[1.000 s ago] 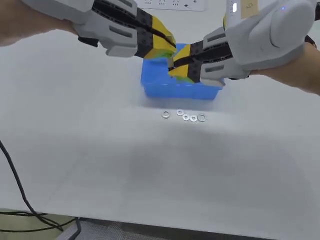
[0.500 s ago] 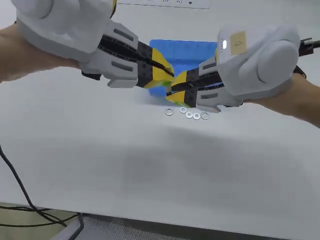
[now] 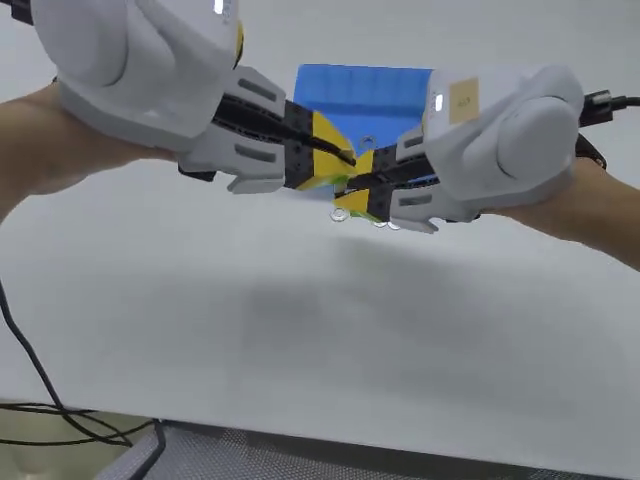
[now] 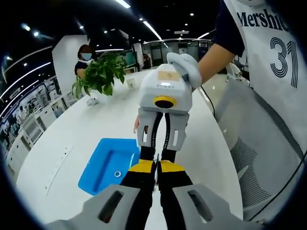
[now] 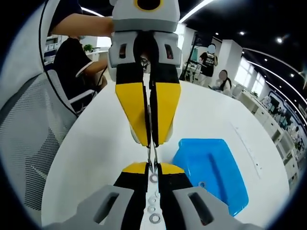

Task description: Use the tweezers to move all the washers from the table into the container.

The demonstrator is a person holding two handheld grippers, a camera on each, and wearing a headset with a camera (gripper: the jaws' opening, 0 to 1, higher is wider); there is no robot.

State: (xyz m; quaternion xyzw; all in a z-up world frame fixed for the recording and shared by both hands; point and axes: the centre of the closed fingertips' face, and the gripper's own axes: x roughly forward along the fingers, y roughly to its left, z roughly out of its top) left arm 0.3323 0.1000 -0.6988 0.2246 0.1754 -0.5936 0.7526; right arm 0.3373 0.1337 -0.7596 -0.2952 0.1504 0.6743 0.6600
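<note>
at left hand-held gripper (image 5: 149, 143) tip, clamped tweezers (image 5: 151, 155) faint; washers (image 3: 340, 214) half-hidden.

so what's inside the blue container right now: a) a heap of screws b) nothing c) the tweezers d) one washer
d: a single washer lies on the floor of the blue container, while the other washers sit in a row on the table.
</note>
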